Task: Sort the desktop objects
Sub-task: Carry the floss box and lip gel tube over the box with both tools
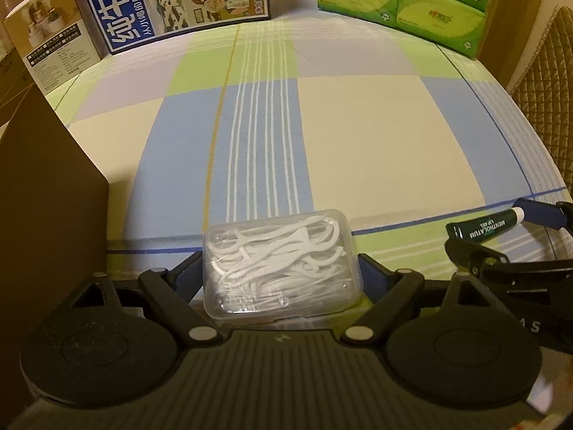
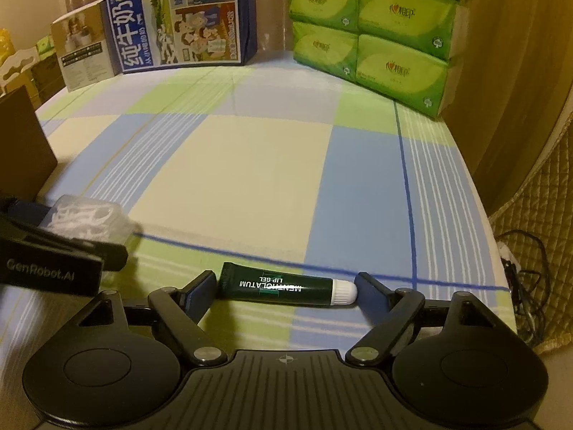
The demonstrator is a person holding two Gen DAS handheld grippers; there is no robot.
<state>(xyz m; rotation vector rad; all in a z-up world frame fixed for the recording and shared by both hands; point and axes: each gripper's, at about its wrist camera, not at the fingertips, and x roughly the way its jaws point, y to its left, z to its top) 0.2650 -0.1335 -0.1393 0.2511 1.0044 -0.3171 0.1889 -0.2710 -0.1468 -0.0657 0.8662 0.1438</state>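
Left wrist view: left hand-held gripper (image 1: pixel 281 274) clamps the floss-pick box (image 1: pixel 281 263); right hand-held gripper (image 2: pixel 286 288) brackets the lip gel tube (image 2: pixel 283 286) just beside that box, pads touching its ends.

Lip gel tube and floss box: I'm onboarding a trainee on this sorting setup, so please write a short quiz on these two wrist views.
1. Which object lies between the fingers of the right claw?
A. lip gel tube
B. tissue pack
C. milk carton
2. True or false: the floss pick box sits between the fingers of the left claw.
3. Fill in: the tube's cap is ____ in colour.

Key: 1 A; 2 true; 3 white.
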